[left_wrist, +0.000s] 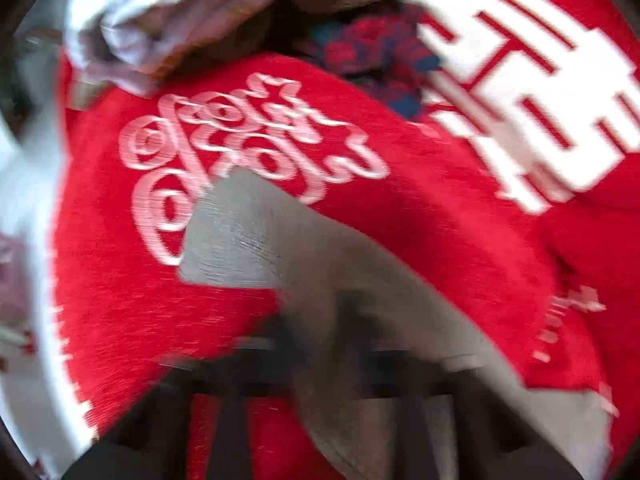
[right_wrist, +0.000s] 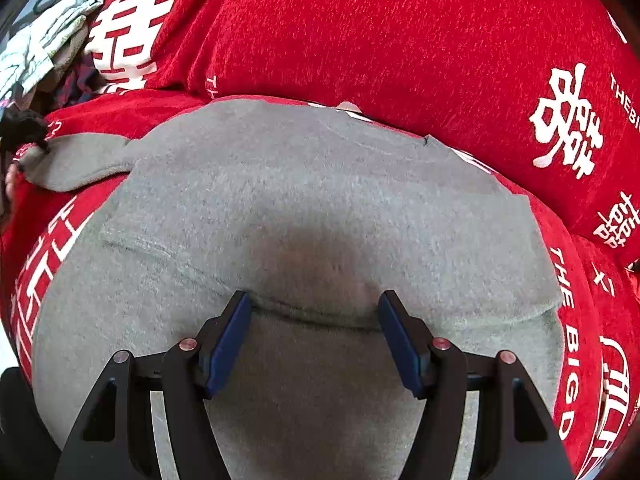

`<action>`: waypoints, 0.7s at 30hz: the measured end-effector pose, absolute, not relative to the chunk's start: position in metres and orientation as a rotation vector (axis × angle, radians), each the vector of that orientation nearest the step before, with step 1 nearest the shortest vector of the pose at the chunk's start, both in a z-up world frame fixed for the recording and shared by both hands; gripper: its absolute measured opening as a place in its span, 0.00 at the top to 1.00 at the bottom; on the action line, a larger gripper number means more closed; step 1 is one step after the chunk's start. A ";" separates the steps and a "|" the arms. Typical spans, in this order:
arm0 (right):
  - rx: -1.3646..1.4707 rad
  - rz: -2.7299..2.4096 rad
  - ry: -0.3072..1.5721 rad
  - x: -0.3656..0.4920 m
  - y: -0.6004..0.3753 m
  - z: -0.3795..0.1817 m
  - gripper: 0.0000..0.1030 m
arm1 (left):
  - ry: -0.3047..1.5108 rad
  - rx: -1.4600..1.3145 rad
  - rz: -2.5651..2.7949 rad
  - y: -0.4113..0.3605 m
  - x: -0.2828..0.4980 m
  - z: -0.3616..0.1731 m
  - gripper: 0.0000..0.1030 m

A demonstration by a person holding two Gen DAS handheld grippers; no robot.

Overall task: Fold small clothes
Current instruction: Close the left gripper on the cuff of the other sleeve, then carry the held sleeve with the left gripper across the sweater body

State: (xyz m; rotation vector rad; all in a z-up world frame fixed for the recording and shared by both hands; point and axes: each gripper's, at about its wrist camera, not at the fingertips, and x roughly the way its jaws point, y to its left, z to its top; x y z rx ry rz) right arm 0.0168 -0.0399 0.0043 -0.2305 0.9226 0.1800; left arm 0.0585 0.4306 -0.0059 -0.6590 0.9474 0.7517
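A small grey garment (right_wrist: 304, 208) lies spread on a red blanket (right_wrist: 360, 40) with white characters. My right gripper (right_wrist: 314, 312) is open, its blue-padded fingers (right_wrist: 228, 340) resting on the garment on either side of a fold ridge near its front edge. In the blurred left wrist view, my left gripper (left_wrist: 316, 320) is shut on a corner flap of the grey garment (left_wrist: 248, 232), lifted over the red blanket (left_wrist: 120, 280). That gripper shows in the right wrist view (right_wrist: 24, 128), pinching the garment's far left sleeve.
A pile of other clothes, white and pale ones (left_wrist: 168, 20) and a dark red-blue one (left_wrist: 376, 52), lies at the far side of the blanket. It also shows in the right wrist view (right_wrist: 44, 44) at the upper left.
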 end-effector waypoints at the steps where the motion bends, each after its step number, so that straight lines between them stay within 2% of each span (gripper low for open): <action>1: -0.230 0.185 0.924 0.019 -0.037 0.005 0.32 | 0.937 -0.689 0.729 0.435 0.054 -0.006 0.90; 5: -0.262 0.214 0.895 0.036 -0.014 0.017 0.32 | 0.895 -0.703 0.689 0.436 0.041 -0.002 0.90; 12: -0.299 0.273 0.886 0.106 0.050 0.024 0.32 | 0.784 -0.546 0.684 0.417 0.024 0.033 0.90; 17: -0.327 0.223 0.930 0.164 0.100 0.006 0.32 | 0.743 -0.532 0.662 0.414 0.013 0.052 0.90; 21: -0.365 0.229 0.999 0.176 0.132 -0.020 0.33 | 0.733 -0.511 0.654 0.409 0.007 0.061 0.90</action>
